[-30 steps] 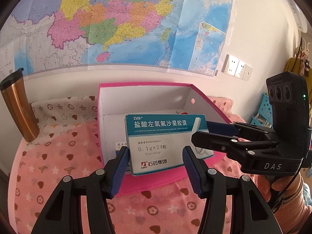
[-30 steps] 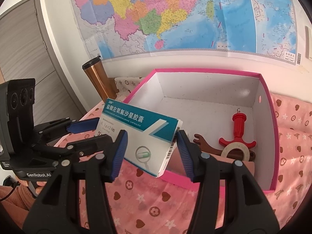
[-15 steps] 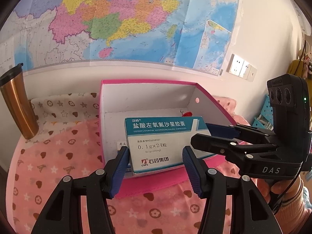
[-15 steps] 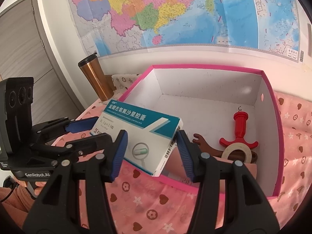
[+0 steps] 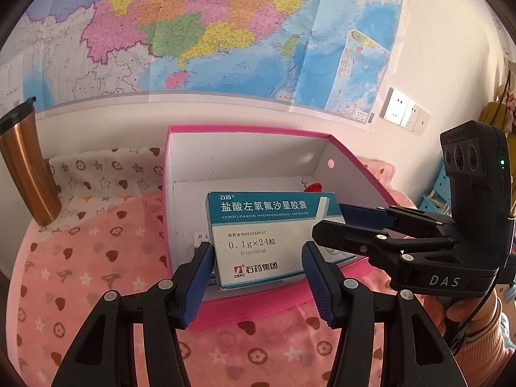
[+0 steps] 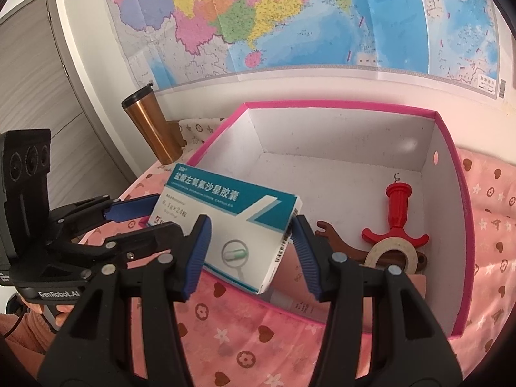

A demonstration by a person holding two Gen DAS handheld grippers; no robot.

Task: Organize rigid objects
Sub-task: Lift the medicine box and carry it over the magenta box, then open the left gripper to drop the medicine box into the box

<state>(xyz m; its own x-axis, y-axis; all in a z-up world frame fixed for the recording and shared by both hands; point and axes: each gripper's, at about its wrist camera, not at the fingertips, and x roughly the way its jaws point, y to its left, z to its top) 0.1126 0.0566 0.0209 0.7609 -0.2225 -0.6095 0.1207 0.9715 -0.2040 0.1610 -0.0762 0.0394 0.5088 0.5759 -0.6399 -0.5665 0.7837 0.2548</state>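
A wall map (image 5: 225,32) hangs above our pink box (image 6: 464,213), which holds a red tool (image 6: 398,216) and tape roll (image 6: 391,253). Both our left claw (image 5: 258,277) and right claw (image 6: 250,253) are clamped on the medicine carton (image 5: 258,238), held over the box's near rim.

We see glossy card medicine box (image 5: 271,238) | matt paperboard pink bin (image 6: 464,225) | soft fleece cloth (image 5: 80,258) | brushed-metal tumbler (image 5: 22,167) | ribbed tool pads (image 5: 201,277)

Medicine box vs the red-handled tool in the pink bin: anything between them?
Right wrist view: the brown wrench's open end lies between the medicine box and the red-handled tool; beyond it, bare white floor of the pink bin.
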